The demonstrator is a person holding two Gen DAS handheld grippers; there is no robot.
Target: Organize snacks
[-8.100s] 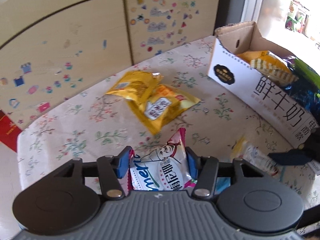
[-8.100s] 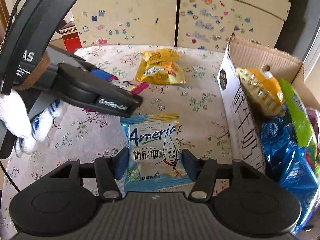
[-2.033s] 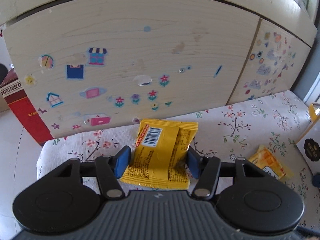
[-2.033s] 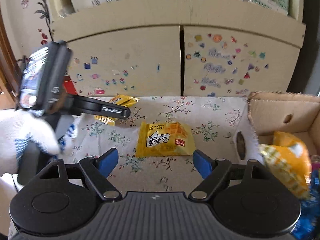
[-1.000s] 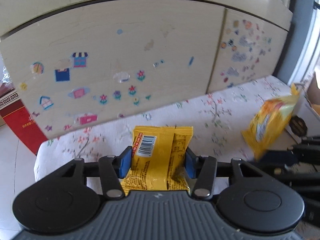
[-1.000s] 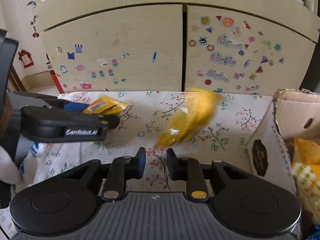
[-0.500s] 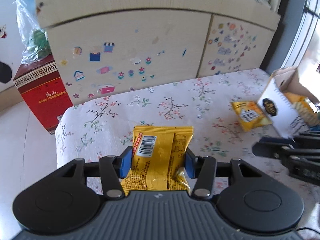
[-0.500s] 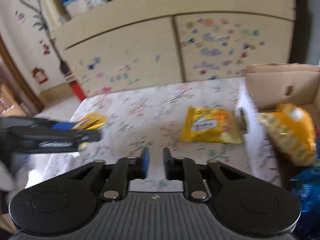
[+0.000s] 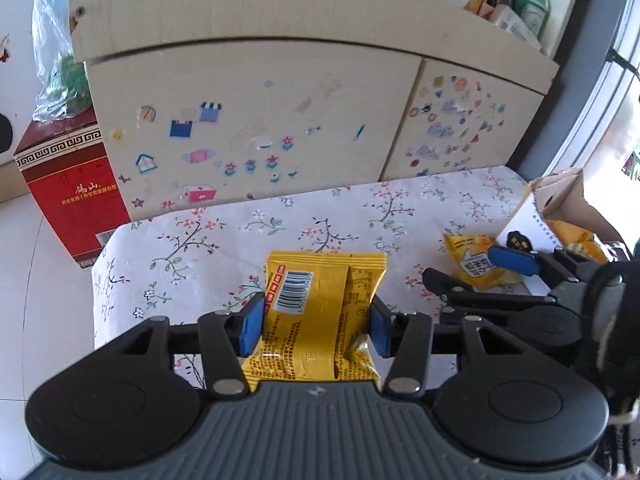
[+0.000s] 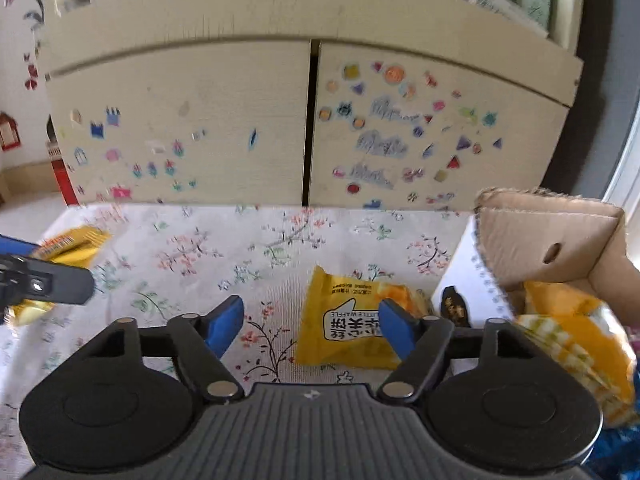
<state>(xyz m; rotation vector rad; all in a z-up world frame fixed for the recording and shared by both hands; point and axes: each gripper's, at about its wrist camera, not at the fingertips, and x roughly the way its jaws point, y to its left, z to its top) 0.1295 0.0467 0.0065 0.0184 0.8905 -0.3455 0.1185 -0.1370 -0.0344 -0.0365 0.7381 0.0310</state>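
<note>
My left gripper (image 9: 316,324) is shut on a yellow snack packet with a barcode (image 9: 320,312) and holds it above the floral tablecloth (image 9: 224,240). My right gripper (image 10: 312,326) is open and empty, just above a second yellow waffle packet (image 10: 348,320) that lies on the cloth beside the snack box (image 10: 552,248). The same waffle packet (image 9: 476,264) and the right gripper (image 9: 472,276) show at the right of the left wrist view. The held packet (image 10: 68,248) shows at the left edge of the right wrist view.
The cardboard snack box (image 9: 556,204) holds several yellow and blue bags (image 10: 576,344). A wooden cabinet with stickers (image 10: 308,132) stands behind the table. A red carton (image 9: 68,192) sits on the floor at the left.
My right gripper has opened and come down over the waffle packet lying by the box. My left gripper still holds its yellow packet and has moved little.
</note>
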